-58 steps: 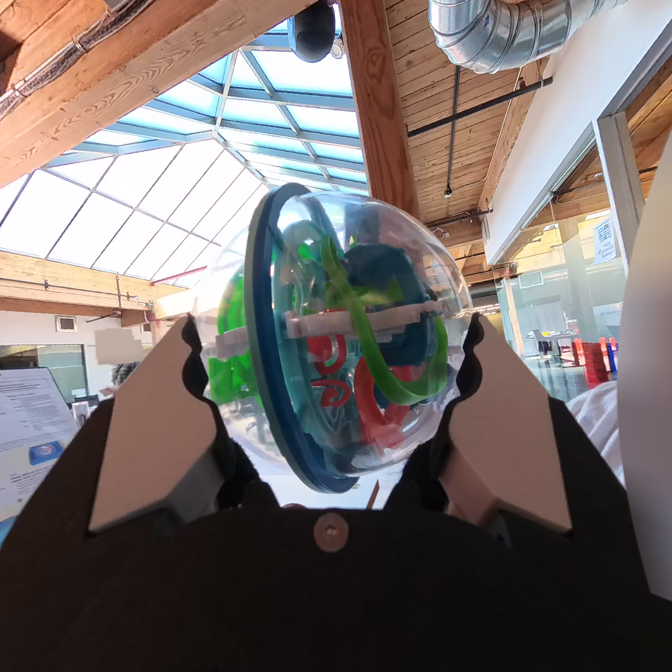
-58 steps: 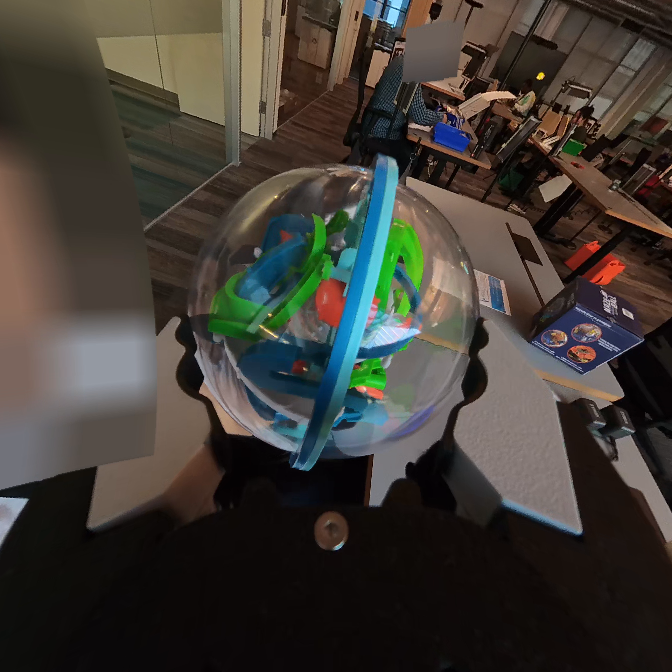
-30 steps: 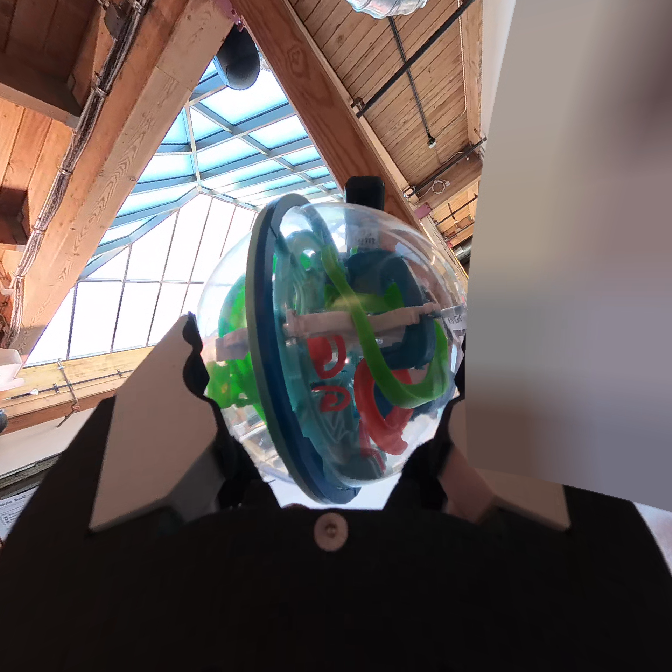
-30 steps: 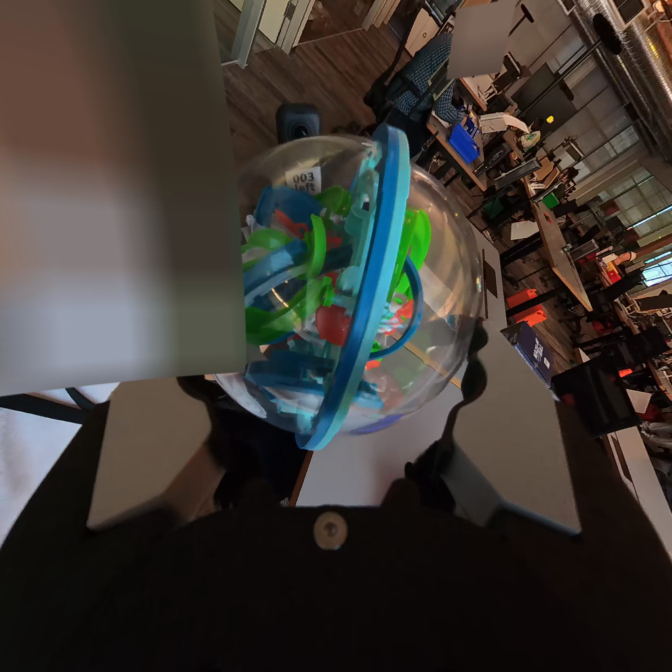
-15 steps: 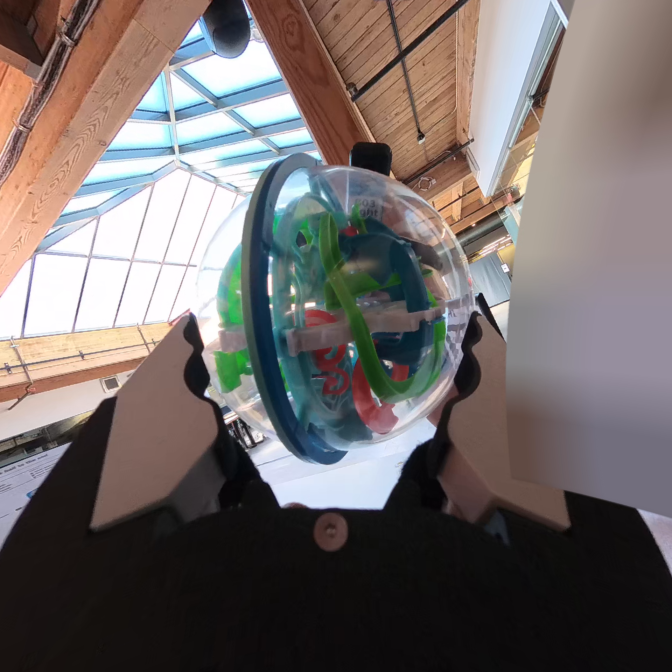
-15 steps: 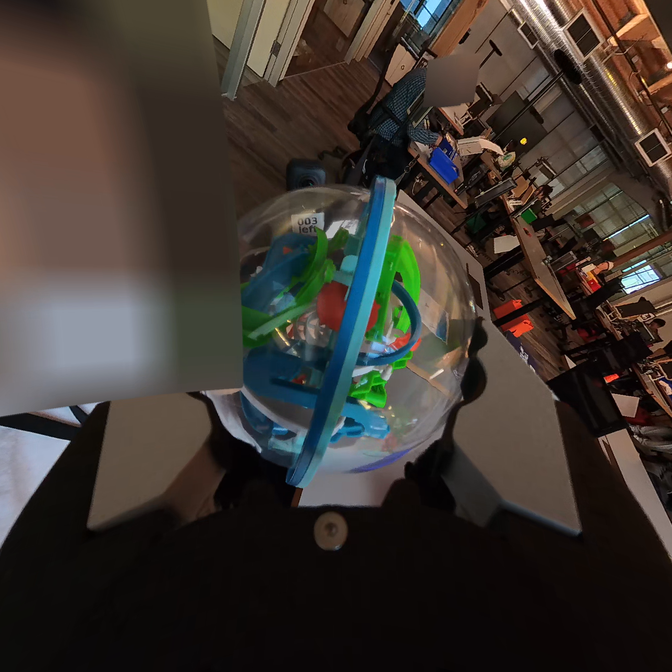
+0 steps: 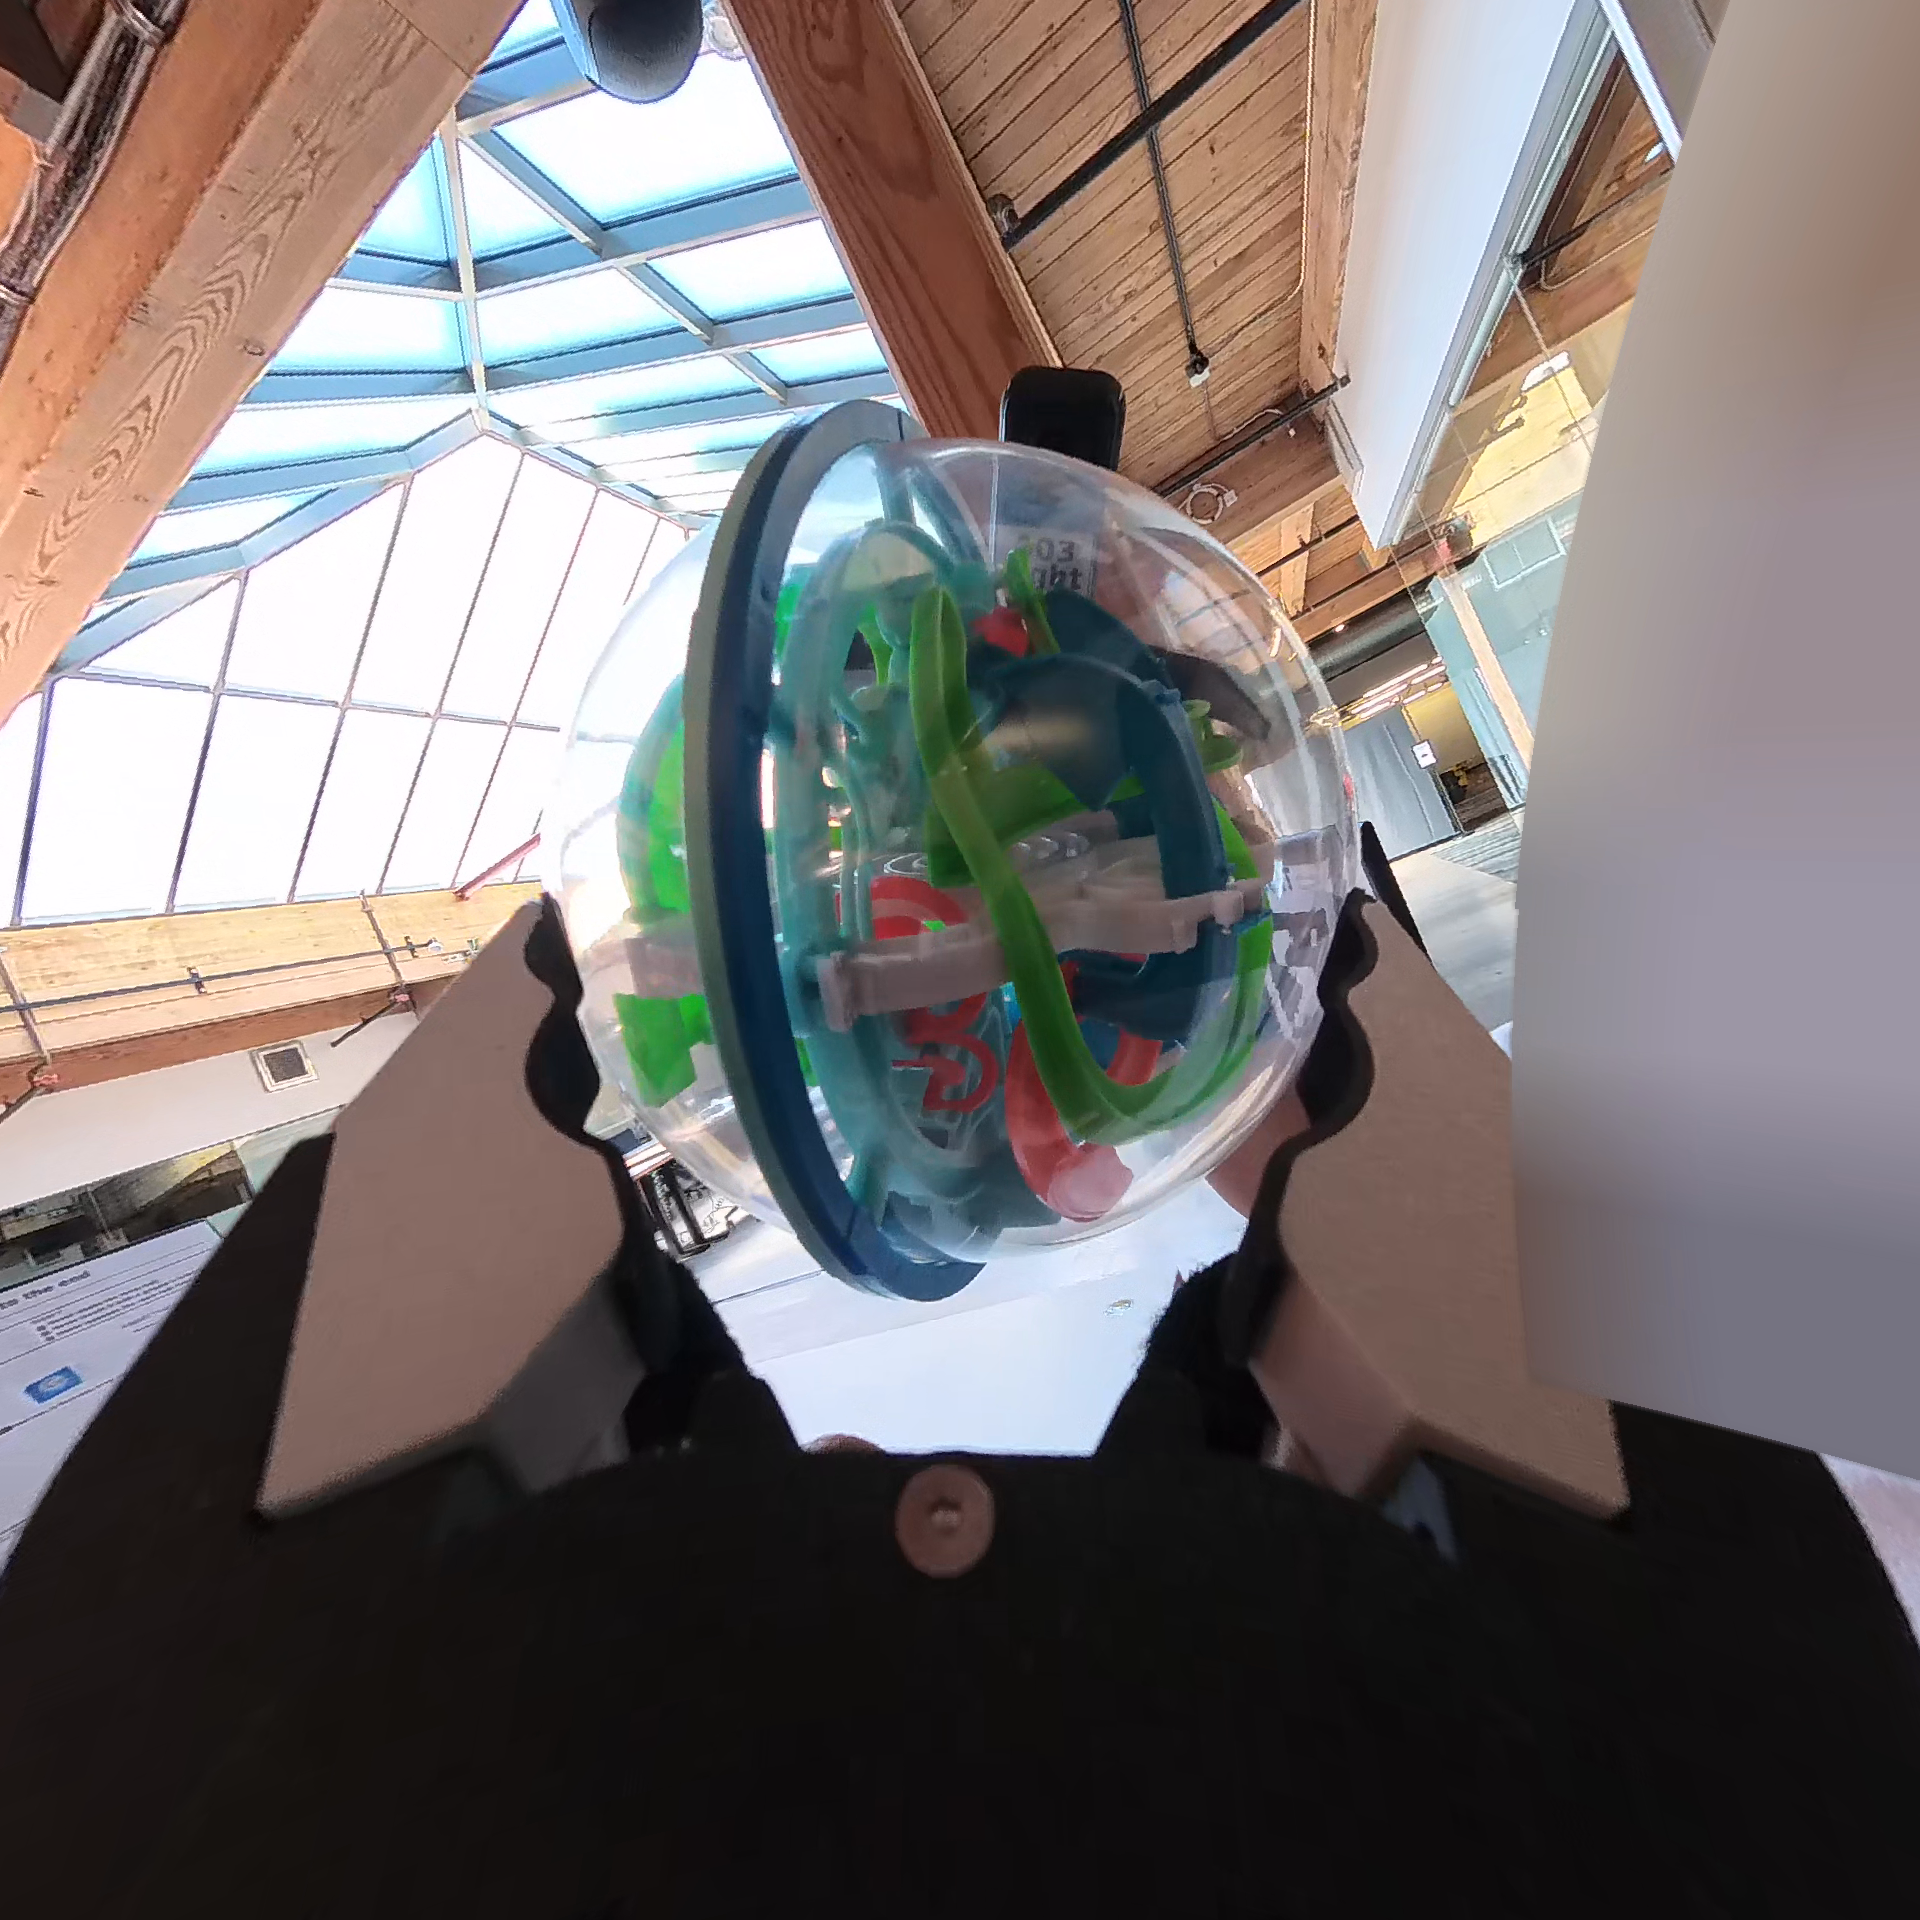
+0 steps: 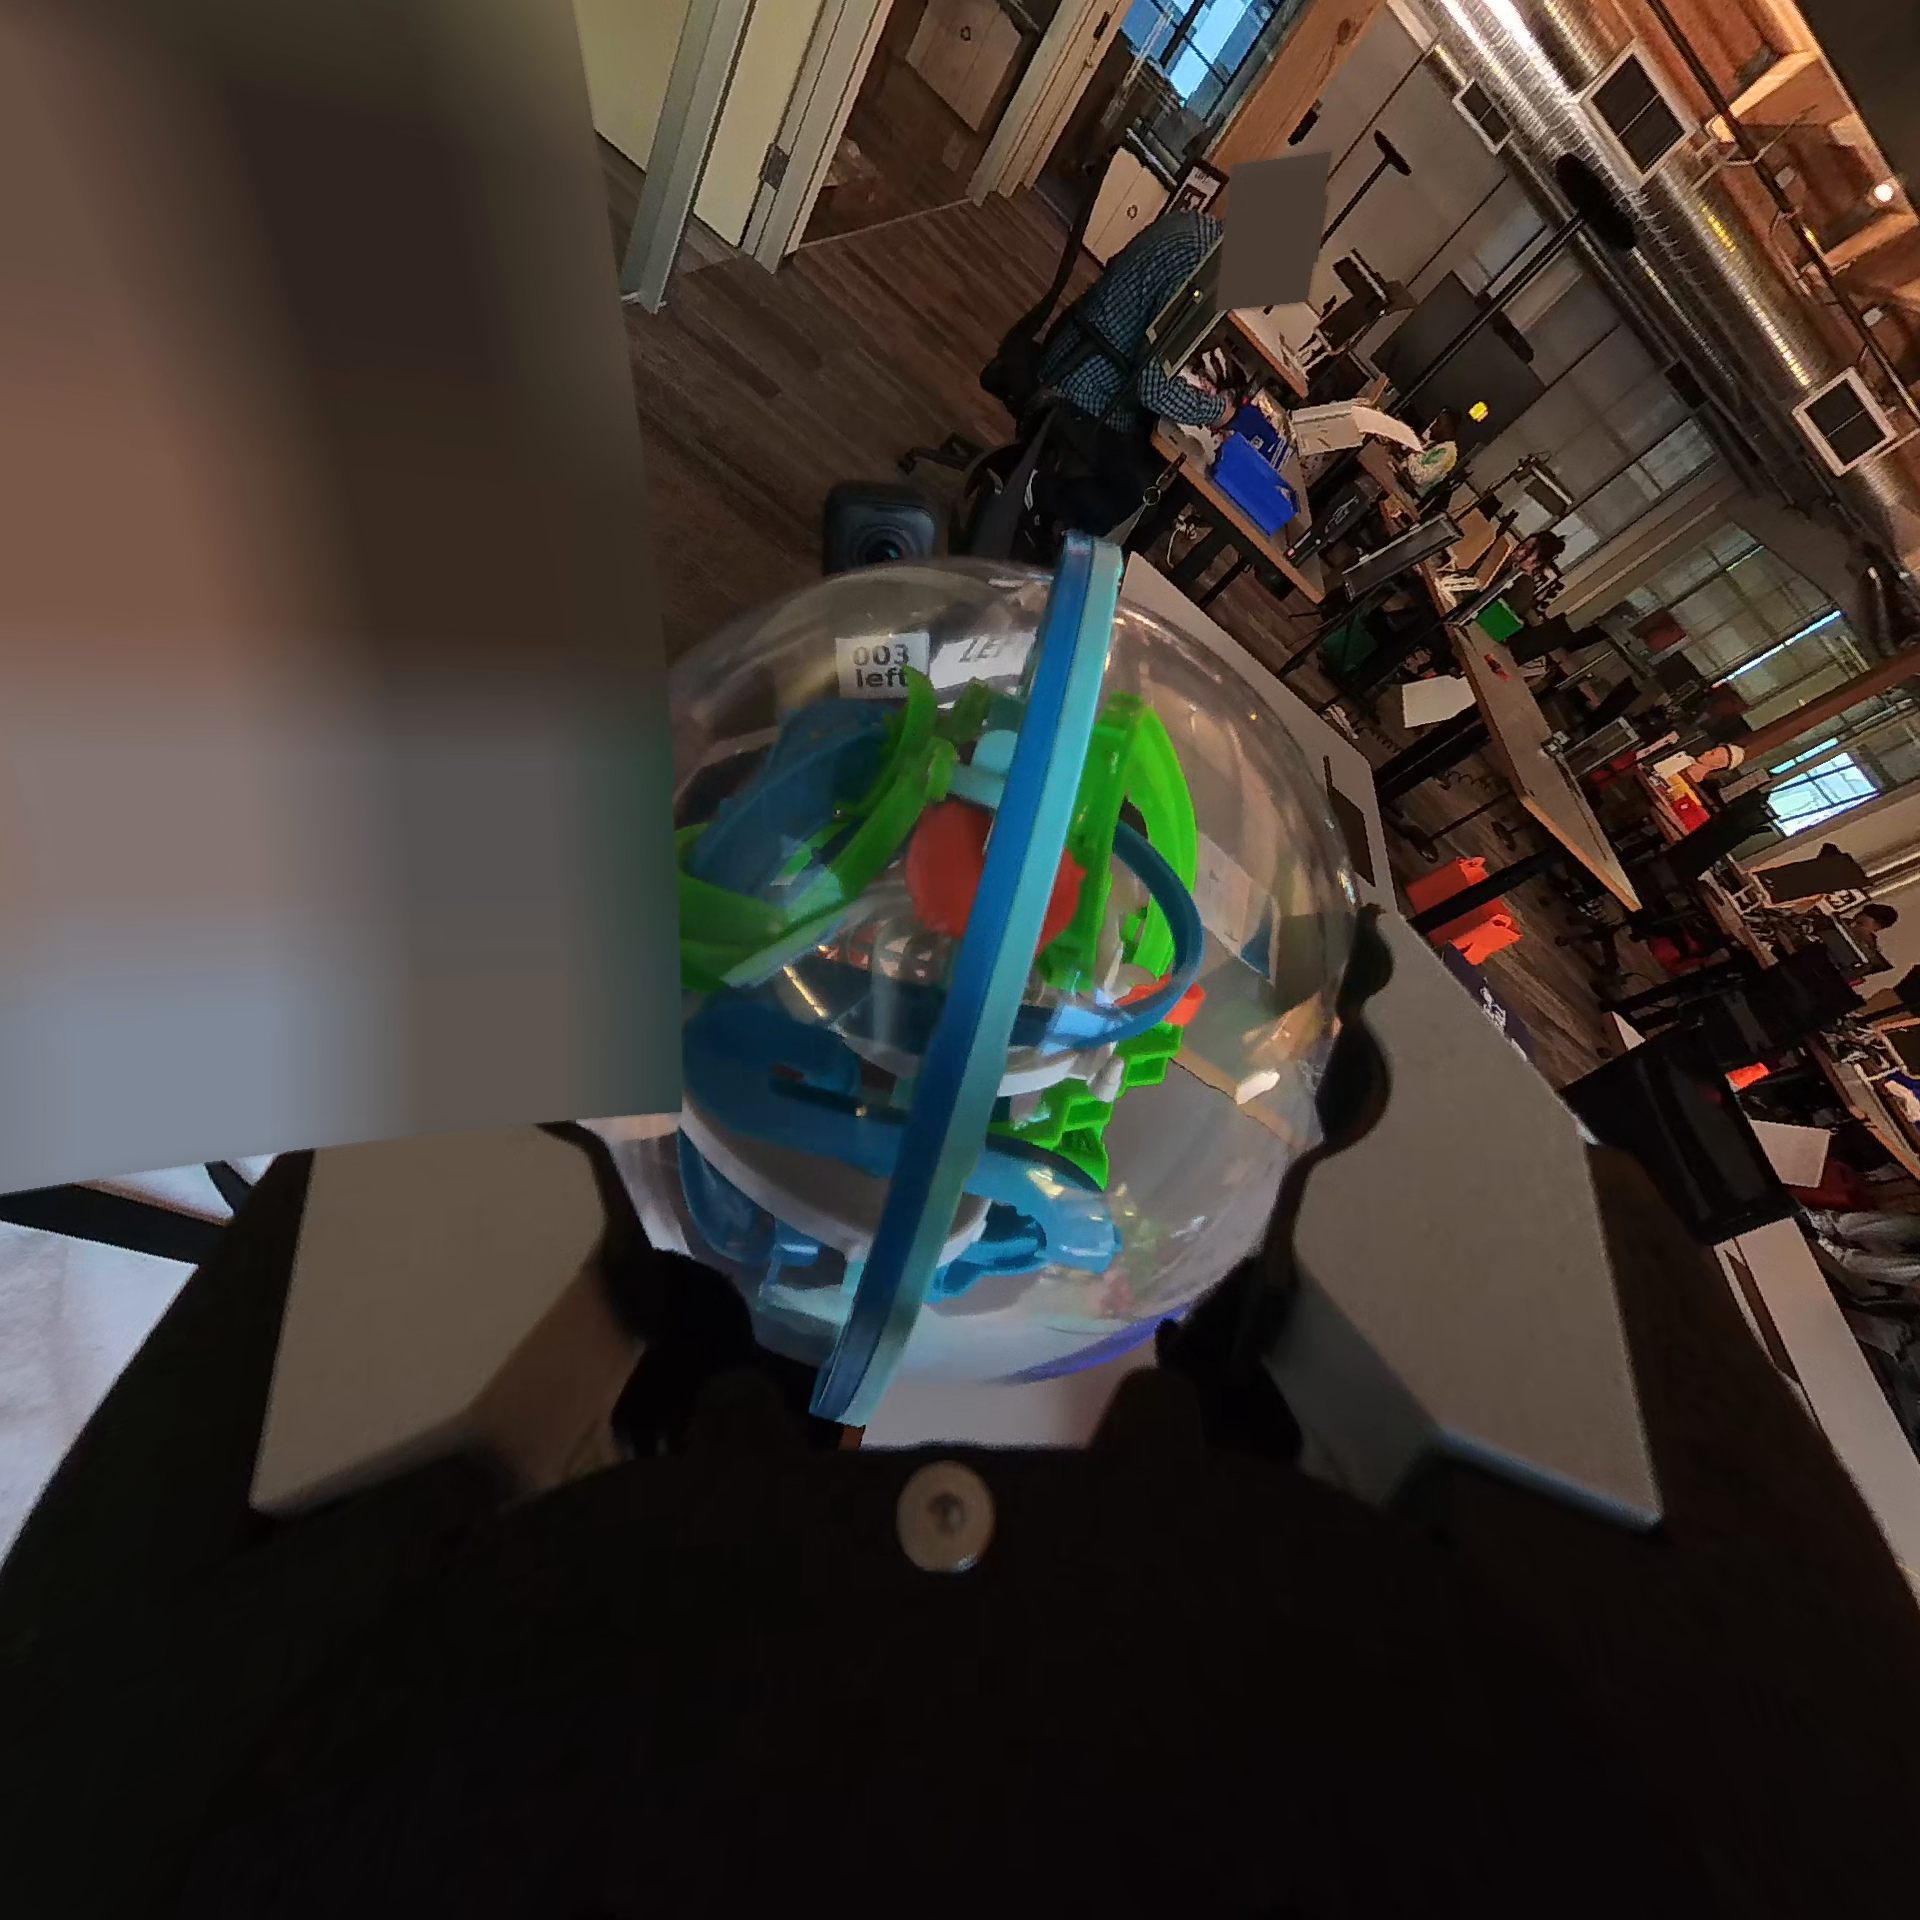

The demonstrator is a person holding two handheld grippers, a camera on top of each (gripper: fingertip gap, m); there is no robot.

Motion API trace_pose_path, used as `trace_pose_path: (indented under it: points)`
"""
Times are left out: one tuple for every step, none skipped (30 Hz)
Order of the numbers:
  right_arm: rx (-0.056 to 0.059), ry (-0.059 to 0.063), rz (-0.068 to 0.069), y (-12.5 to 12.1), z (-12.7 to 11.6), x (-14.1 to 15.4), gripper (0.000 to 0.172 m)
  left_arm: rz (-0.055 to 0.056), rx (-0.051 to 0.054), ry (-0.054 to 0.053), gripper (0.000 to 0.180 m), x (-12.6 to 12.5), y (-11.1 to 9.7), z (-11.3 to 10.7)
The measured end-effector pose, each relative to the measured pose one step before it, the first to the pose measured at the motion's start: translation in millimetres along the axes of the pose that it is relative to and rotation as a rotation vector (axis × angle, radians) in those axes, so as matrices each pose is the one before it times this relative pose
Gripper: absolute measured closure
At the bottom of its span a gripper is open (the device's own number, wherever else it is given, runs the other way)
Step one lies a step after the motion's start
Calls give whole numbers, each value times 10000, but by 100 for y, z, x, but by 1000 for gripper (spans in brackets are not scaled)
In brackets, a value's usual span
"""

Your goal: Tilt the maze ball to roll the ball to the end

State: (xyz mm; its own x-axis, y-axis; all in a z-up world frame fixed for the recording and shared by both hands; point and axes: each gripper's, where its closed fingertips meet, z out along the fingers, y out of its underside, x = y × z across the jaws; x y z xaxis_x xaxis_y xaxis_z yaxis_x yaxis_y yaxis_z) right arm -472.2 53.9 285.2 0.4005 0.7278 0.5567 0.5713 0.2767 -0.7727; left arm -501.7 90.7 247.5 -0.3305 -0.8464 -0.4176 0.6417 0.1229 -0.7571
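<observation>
Left wrist view: clear maze ball (image 7: 951, 852) encloses coloured tracks (image 7: 997, 935).

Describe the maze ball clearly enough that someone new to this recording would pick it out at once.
In the left wrist view, under the skylight and wooden beams, look between the two tan fingers. The maze ball is clamped there: a clear sphere with a dark blue rim, the only thing holding green, teal and red tracks.

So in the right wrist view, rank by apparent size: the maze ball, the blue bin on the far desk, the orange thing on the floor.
1. Maze ball, by far the largest, though it sits closest to the camera.
2. Orange thing.
3. Blue bin.
The last two look close in size, and both are far off, so their order is unsure.
</observation>
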Motion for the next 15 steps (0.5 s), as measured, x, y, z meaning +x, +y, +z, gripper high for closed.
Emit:
trace_pose_path:
  points:
    - [25, 8, 26, 22, -31, 27, 29, -23, -9, 5, 42, -29, 53, 32]
    - [8, 11, 27, 63, -34, 43, 29, -31, -10, 3, 42, -44, 57, 21]
    - [-12, 15, 53, 119, -41, 56, 29, -49, -11, 3, 42, -72, 60, 28]
    - [-27, 20, 64, 153, -39, 81, 29, -50, -15, 2, 42, -88, 78, 34]
    - [-31, 17, 61, 194, -55, 105, 29, -41, -12, -2, 42, -93, 88, 27]
    - [-25, 13, 57, 212, -58, 101, 29, -49, -23, -5, 42, -109, 107, 50]
    - [-25, 16, 84, 218, -72, 126, 29, -73, -44, -5, 42, -116, 134, 54]
    - [-19, 19, 110, 227, -62, 144, 29, -79, -26, -5, 43, -125, 117, 51]
    - [5, 16, 92, 189, -67, 121, 29, -59, 3, -3, 43, -108, 82, 66]
    - [44, 12, 63, 150, -80, 98, 29, -45, -17, -1, 43, -87, 113, 79]
    - [41, 11, 62, 144, -85, 104, 29, -50, -55, 1, 43, -90, 169, 71]
    - [18, 16, 65, 172, -88, 114, 29, -56, -71, 8, 43, -96, 192, 92]
    - [22, 24, 59, 166, -102, 104, 29, -56, -54, 15, 43, -112, 197, 93]
    - [41, 30, 65, 157, -104, 130, 29, -65, -34, 21, 43, -131, 195, 109]
    - [42, 40, 79, 192, -127, 145, 29, -85, -38, 31, 43, -165, 230, 133]
